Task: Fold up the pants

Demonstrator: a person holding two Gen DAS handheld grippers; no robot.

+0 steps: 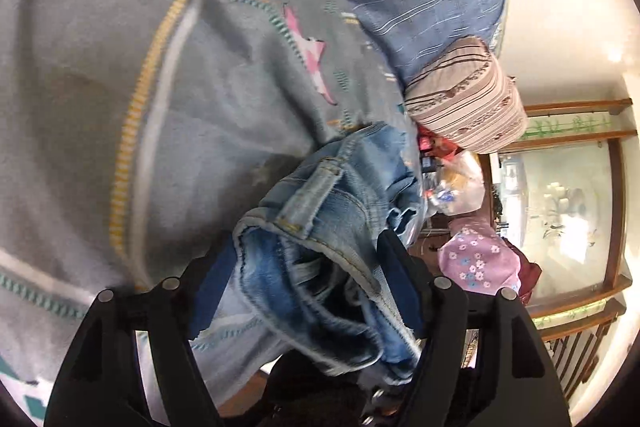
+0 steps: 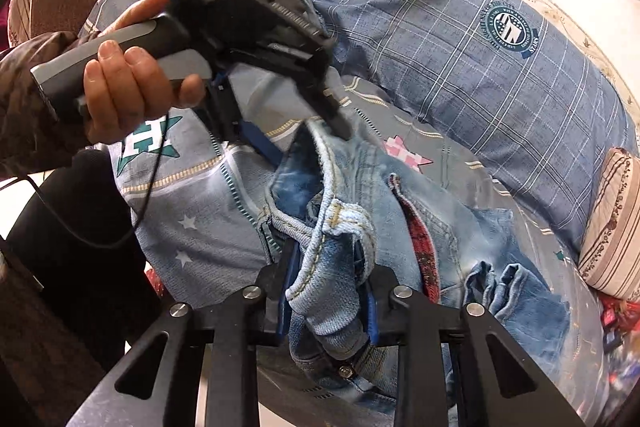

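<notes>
Now right tool (image 2: pixel 328 291) clamped on jeans (image 2: pixel 344 227) waistband, bedspread (image 2: pixel 208 239) beneath

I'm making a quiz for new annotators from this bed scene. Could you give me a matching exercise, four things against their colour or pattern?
Things:
1. pants
2. large pillow
3. small pillow
4. bedsheet

Looks:
A. grey with stars and stitched lines
B. faded blue denim
C. beige with brown stripes
D. blue with a white check and a round badge

Pairs: 1-B, 2-D, 3-C, 4-A
</notes>
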